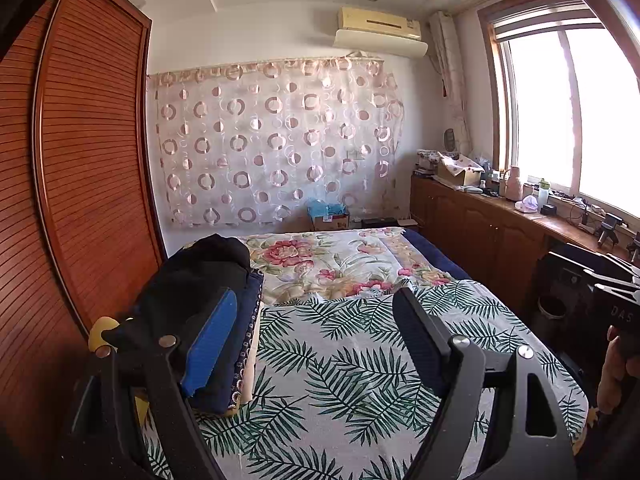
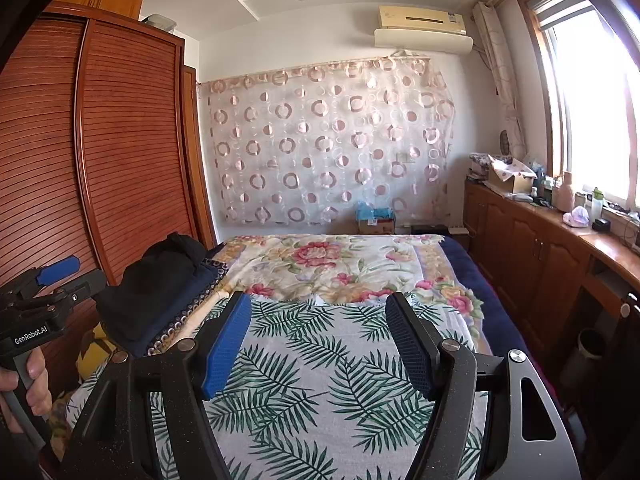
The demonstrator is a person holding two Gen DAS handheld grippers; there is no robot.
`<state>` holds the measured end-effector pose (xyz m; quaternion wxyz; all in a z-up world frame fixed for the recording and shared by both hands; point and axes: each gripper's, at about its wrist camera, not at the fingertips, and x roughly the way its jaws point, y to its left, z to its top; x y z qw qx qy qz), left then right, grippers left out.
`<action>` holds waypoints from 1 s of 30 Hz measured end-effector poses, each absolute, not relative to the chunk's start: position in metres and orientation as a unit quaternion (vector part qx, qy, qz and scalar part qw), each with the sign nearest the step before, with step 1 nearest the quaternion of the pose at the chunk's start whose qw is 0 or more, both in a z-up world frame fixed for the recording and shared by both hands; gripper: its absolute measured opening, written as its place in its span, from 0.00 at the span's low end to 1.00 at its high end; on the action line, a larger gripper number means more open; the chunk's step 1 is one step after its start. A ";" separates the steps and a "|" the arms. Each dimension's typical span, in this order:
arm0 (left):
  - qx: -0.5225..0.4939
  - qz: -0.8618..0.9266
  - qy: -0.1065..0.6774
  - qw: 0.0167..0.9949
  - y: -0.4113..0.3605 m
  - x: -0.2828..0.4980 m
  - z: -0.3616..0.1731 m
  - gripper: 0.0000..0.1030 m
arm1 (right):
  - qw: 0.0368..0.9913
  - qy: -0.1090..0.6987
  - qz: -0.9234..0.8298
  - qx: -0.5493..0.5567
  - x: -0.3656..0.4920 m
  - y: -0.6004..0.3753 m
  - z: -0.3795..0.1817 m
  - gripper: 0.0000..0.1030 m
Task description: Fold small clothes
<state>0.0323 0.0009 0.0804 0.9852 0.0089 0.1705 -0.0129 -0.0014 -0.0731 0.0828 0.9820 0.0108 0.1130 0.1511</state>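
Note:
A dark pile of clothes [image 1: 192, 276] lies on a navy folded blanket at the left side of the bed [image 1: 360, 344]; the right wrist view shows the same dark pile of clothes [image 2: 160, 284] at its left. My left gripper [image 1: 316, 300] hovers open over the palm-leaf sheet, its blue left pad in front of the pile and nothing between the fingers. My right gripper [image 2: 318, 304] is likewise open and empty above the leaf-print sheet [image 2: 320, 380]. The left gripper [image 2: 60, 276] appears at the left edge of the right wrist view, held by a hand.
A louvred wooden wardrobe [image 1: 80, 160] runs along the left of the bed. A low wooden cabinet [image 2: 540, 248] with clutter stands under the window at right. A floral cover [image 2: 340, 268] lies on the far half of the bed. A yellow item [image 2: 94, 348] peeks out beside the blanket.

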 end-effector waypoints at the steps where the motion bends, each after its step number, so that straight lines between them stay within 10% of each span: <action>1: 0.009 -0.013 0.170 0.985 0.001 0.032 0.081 0.79 | 0.982 0.113 0.151 0.011 -0.001 -0.074 0.083 0.69; 30: 0.009 -0.012 0.168 0.986 0.002 0.031 0.079 0.79 | 0.983 0.111 0.149 0.010 -0.002 -0.071 0.079 0.69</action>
